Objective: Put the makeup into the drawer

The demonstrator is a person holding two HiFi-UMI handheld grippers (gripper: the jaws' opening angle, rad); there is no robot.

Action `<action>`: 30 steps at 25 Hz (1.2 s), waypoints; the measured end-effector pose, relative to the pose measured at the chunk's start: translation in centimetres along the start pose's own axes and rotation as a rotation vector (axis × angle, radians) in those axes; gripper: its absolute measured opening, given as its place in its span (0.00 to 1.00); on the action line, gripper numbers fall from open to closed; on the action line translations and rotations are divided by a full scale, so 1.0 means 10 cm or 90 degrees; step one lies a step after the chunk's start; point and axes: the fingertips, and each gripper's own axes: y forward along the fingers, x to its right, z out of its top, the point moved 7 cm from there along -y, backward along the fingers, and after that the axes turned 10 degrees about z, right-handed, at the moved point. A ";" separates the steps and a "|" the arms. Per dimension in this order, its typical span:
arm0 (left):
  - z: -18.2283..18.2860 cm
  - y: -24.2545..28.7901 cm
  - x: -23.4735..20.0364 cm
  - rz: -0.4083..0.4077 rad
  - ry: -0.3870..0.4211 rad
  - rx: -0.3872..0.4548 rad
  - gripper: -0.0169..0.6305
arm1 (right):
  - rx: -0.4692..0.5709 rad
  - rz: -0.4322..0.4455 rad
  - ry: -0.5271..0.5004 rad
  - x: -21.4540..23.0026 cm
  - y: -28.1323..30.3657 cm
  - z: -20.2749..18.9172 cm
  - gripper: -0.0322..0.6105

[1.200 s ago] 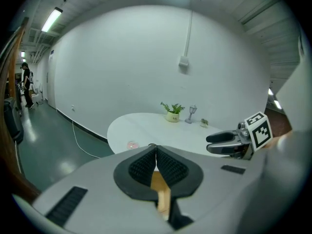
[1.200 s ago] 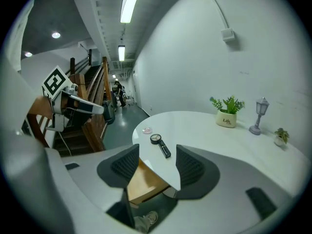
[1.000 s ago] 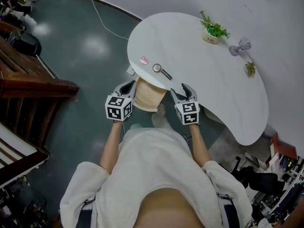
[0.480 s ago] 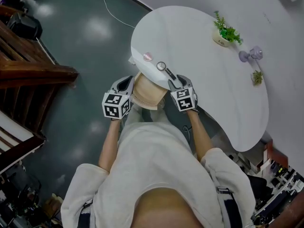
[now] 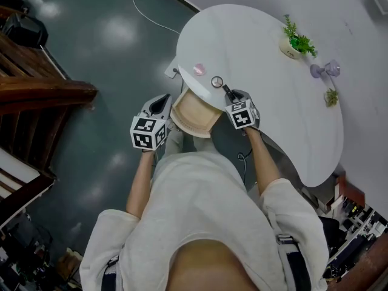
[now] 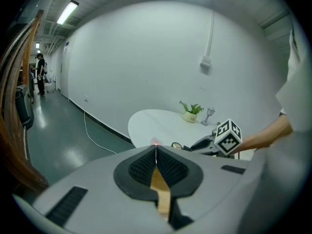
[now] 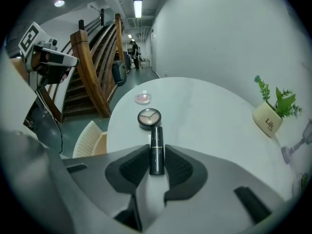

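Grasp step: right tool (image 7: 156,150) closing on dark lipstick (image 7: 156,139), pads at its sides, tube lying on white bench (image 5: 273,102) mid-frame beside round compact (image 7: 148,117). Idle left tool (image 6: 156,146) closed, nothing held. Next, likely: lift, carry left to open drawer (image 5: 194,111) at bench edge, release.

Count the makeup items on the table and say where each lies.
3: a pink compact near the table edge; a round palette beside it; a black lipstick next to the palette, between the closing fingers of the right gripper. None seems hidden.

Lipstick (image 7: 156,143) between right gripper's (image 7: 156,152) closing jaws
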 end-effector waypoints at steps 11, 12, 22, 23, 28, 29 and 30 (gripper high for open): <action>-0.11 -0.14 -0.52 -0.028 -0.005 -0.002 0.05 | 0.007 -0.031 0.019 -0.34 -0.06 0.07 0.19; -0.12 -0.14 -0.55 -0.032 -0.005 -0.003 0.05 | 0.014 -0.032 0.019 -0.41 -0.09 0.10 0.19; -0.29 -0.17 -0.75 -0.043 -0.011 -0.021 0.05 | 0.076 0.048 0.014 -1.23 0.00 0.39 0.19; -0.32 -0.17 -0.77 -0.042 -0.012 -0.024 0.05 | 0.074 0.061 0.013 -1.30 0.05 0.40 0.19; -0.44 -0.17 -0.83 -0.036 -0.025 -0.042 0.05 | 0.040 0.108 -0.009 -1.50 0.41 0.38 0.19; -0.46 -0.17 -0.84 -0.035 -0.026 -0.045 0.05 | 0.026 0.115 -0.013 -1.51 0.49 0.36 0.18; -0.47 -0.16 -0.86 -0.034 -0.028 -0.048 0.05 | 0.011 0.125 -0.014 -1.52 0.57 0.34 0.19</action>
